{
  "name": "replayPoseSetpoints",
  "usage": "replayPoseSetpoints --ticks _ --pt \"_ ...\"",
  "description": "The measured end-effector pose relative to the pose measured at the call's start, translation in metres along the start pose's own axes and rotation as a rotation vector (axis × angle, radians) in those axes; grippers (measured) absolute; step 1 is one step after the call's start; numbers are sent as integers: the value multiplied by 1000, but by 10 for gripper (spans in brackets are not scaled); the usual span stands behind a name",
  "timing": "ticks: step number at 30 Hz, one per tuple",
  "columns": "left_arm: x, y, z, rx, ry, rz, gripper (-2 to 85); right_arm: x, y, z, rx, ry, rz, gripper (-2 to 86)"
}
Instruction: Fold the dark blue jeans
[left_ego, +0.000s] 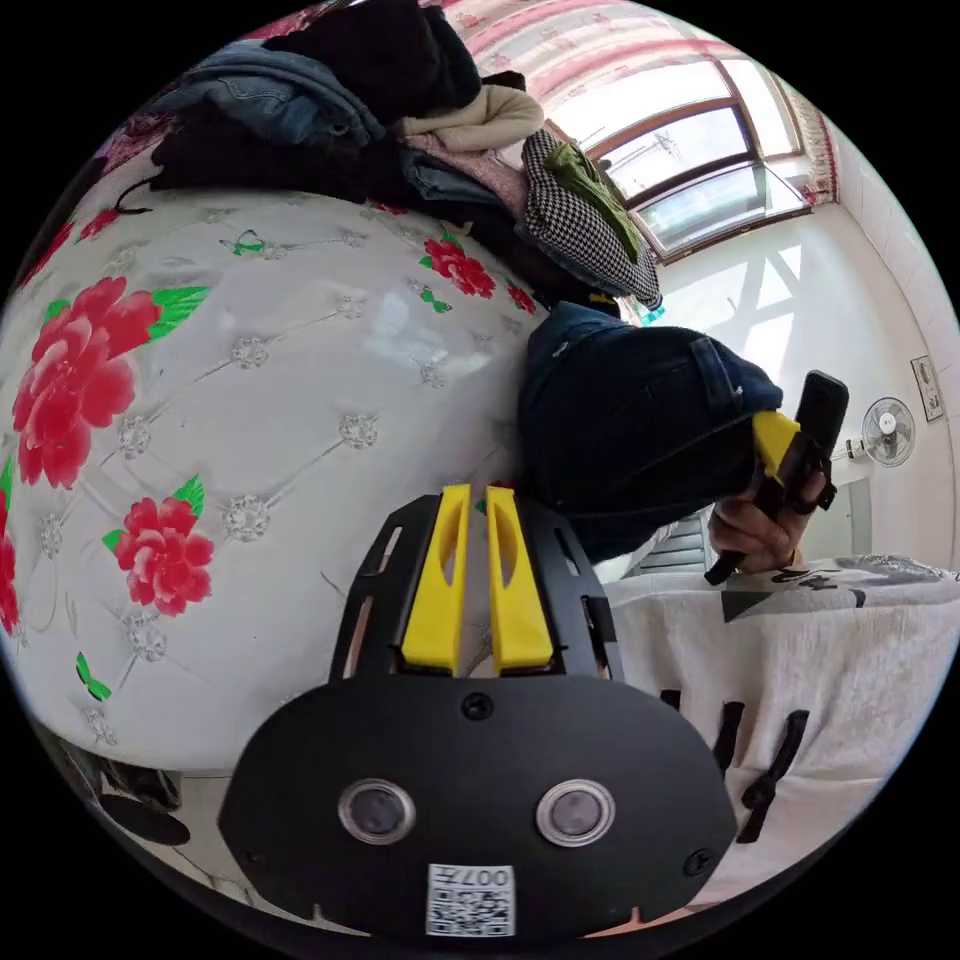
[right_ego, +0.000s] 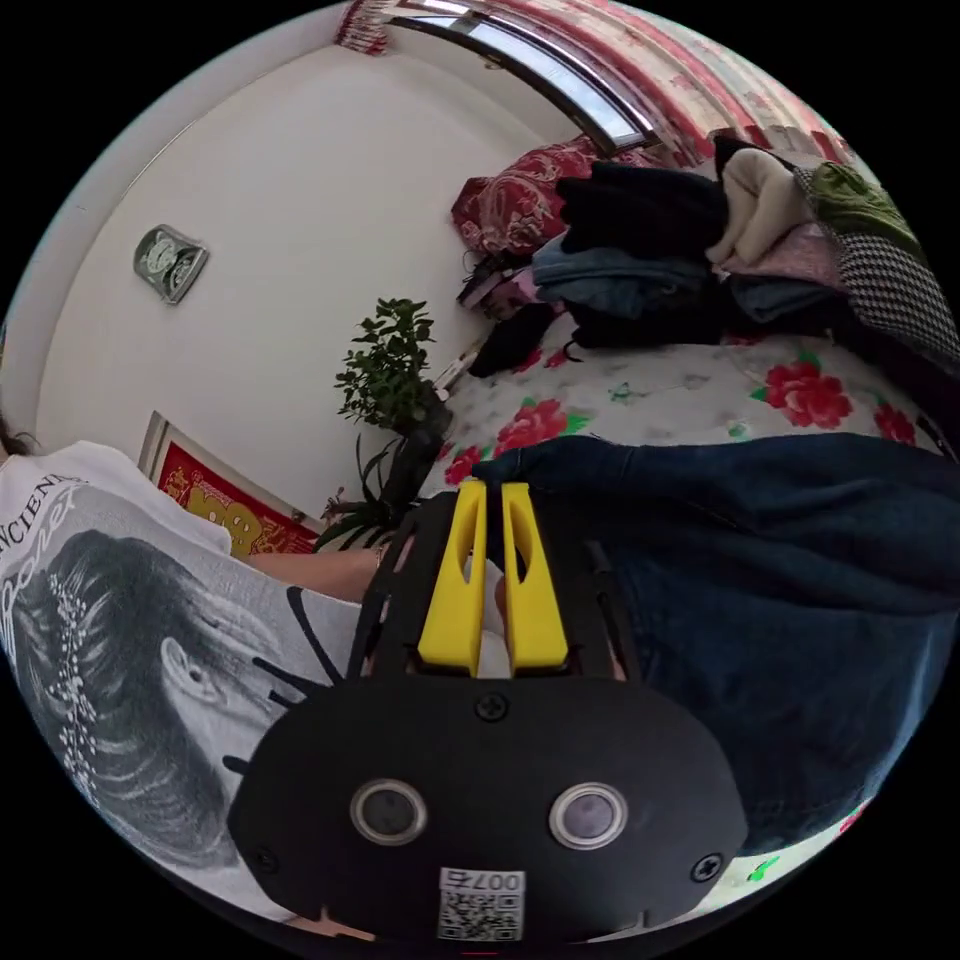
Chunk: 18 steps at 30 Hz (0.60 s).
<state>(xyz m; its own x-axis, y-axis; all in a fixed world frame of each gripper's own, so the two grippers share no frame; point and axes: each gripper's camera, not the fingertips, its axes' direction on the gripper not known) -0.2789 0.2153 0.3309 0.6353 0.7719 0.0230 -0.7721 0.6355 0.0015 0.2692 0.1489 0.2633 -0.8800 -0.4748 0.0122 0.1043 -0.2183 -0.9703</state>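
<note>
1. Dark blue jeans (left_ego: 630, 430) hang bunched above the edge of the floral bedspread (left_ego: 280, 400), lifted off it, probably so they can be shaken out before the fold
2. Right gripper (left_ego: 775, 450) seen at the jeans' far edge by a belt loop, jaws look clamped on denim, a hand (left_ego: 765, 525) wrapped on its handle
3. Left gripper (left_ego: 478, 500) sits just beside the jeans over the bedspread, jaws narrow, nothing visibly between them, cannot tell if the tips catch cloth
4. Clothes pile (left_ego: 400, 130) lies beyond the jeans at the bedspread's far side, leaving space for folding
5. Fold itself judged not yet begun
</note>
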Motion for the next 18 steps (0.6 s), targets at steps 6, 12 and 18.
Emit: replayPoseSetpoints --ticks 6,12,18 --pt "-82 15 -100 206 -105 -213 -7 -32 -13 48 -97 122 -179 46" --pt "-105 35 -167 261 -162 -244 28 71 72 -36 79 405 348 70" --pt "-59 52 -157 99 -178 -112 50 130 184 -152 333 631 772 79"
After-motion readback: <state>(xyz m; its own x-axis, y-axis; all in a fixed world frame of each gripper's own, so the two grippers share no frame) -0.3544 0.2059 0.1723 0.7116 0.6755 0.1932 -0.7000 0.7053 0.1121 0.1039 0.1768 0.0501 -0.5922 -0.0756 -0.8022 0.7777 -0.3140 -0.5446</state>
